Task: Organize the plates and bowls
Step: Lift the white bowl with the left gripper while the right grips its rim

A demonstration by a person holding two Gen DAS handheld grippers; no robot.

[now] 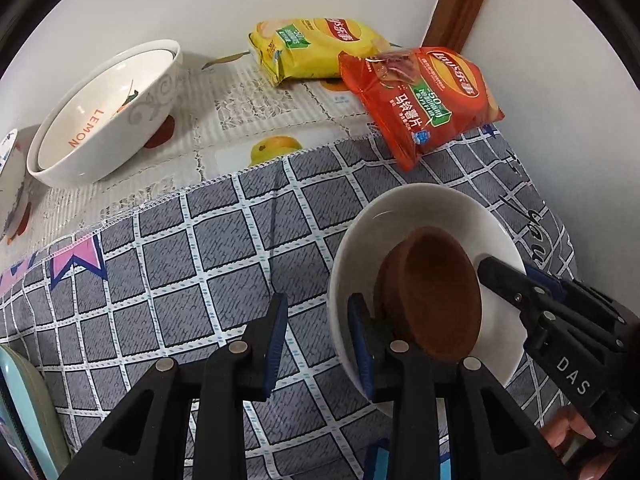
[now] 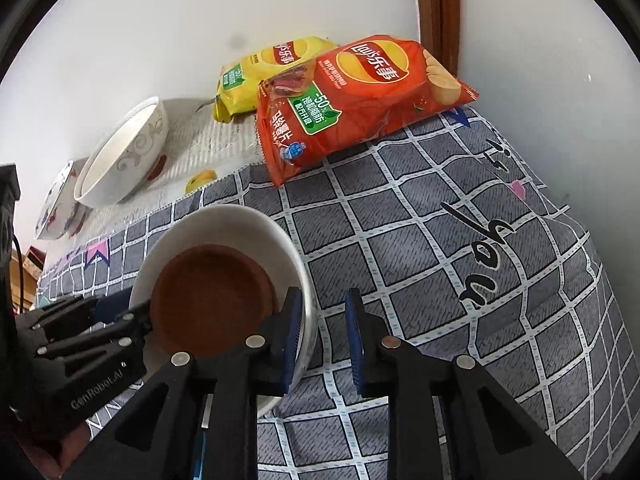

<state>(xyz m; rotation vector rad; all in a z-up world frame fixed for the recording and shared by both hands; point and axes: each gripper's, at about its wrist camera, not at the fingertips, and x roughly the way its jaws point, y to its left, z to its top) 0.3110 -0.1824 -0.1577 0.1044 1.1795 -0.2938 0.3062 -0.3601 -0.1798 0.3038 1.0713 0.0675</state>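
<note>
- My left gripper [image 1: 318, 344] stands with its jaws apart, straddling the near rim of the white bowl [image 1: 400, 216]; one pad is outside the wall, the other inside, and I cannot tell whether either touches.
- My right gripper [image 2: 320, 340] is likewise parted across the opposite rim, at 3 o'clock of the bowl; I judge the pair flank it to steady it.
- A brown dish [image 1: 436, 292] sits nested in the white bowl, so that stacking looks done; the bowl rests on the checked cloth [image 1: 180, 264] over the desk.
- At 10 o'clock the lemon bowl [image 1: 108, 112] leans tilted near the wall, another patterned bowl [image 2: 56, 208] beside it; these remain ungathered.
- Two crisp bags, yellow [image 1: 316, 48] and red [image 1: 424, 100], lie at 12 o'clock.
</note>
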